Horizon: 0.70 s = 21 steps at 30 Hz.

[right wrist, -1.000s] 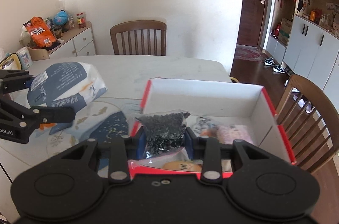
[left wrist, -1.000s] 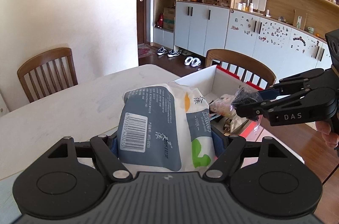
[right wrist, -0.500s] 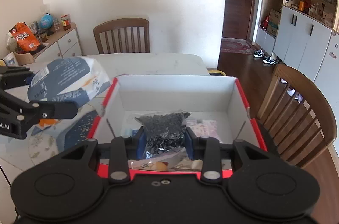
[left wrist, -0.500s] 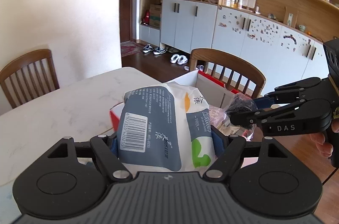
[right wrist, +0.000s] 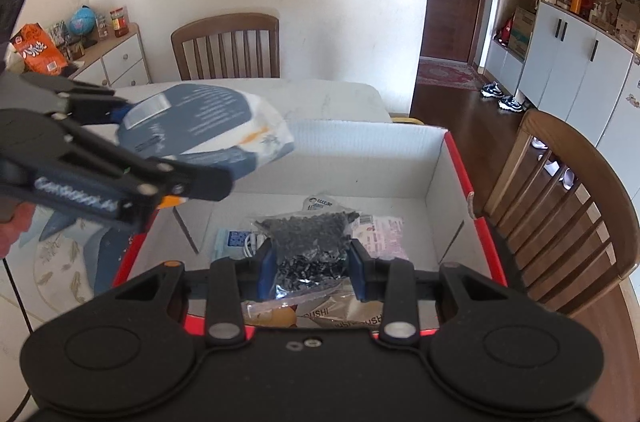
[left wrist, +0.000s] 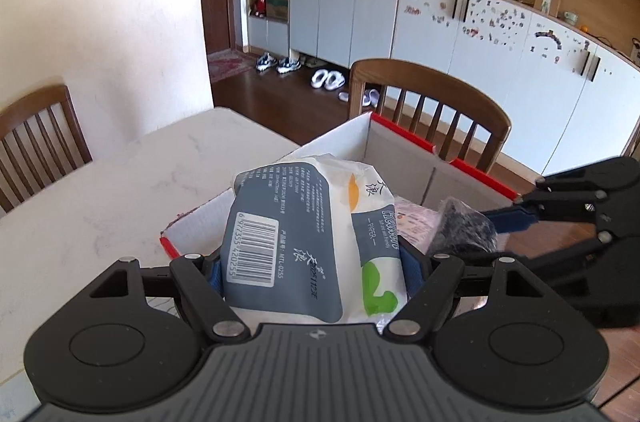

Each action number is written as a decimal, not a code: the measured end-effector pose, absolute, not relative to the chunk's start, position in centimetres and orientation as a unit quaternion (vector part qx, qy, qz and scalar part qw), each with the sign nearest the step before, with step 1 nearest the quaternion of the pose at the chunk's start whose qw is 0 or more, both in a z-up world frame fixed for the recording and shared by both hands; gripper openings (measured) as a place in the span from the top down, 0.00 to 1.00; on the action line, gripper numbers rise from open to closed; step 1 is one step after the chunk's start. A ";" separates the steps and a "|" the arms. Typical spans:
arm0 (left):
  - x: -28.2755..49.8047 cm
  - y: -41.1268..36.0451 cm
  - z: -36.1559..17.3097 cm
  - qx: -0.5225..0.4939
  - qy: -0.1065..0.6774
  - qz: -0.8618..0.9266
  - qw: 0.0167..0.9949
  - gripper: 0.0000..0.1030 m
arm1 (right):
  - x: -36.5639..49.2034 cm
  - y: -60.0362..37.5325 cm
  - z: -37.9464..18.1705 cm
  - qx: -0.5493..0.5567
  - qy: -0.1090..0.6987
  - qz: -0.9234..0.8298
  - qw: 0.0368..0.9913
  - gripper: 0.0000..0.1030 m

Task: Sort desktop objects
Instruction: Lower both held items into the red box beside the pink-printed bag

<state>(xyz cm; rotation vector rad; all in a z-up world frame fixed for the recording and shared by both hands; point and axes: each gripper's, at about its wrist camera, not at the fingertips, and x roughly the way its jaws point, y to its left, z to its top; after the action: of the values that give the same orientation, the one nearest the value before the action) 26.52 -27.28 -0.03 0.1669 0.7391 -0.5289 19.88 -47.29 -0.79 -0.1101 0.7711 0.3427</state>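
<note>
White marble table [left wrist: 120,182]; two wooden chairs at it. One red-edged cardboard box [right wrist: 456,158] on it. One tissue pack [left wrist: 304,242], over the box's left edge, clamped wide in the left gripper [left wrist: 312,274]. One bag of dark granules [right wrist: 308,242], above the box interior, pinched by the right gripper [right wrist: 310,268].

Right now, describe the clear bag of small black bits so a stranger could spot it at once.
Find the white cardboard box with red edges on the table. Over its near end, the right gripper pinches the clear bag of small black bits. Unlike the flat packets below it, it is dark, grainy and held.
</note>
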 end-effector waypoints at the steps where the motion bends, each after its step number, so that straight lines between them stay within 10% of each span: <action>1: 26.8 -27.5 -0.2 0.079 0.361 -0.256 0.893 0.24 | 20.0 -47.3 -0.9 -0.054 0.376 0.167 0.910 0.65; 21: 33.1 -30.9 -4.6 0.131 0.449 -0.264 0.843 0.24 | 22.4 -45.1 -4.1 -0.073 0.427 0.192 0.880 0.66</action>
<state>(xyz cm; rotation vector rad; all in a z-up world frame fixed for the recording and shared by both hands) 33.05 -30.95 -4.61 0.2771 0.9491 -0.5585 22.36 -45.08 -4.14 -0.1522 0.8906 0.3999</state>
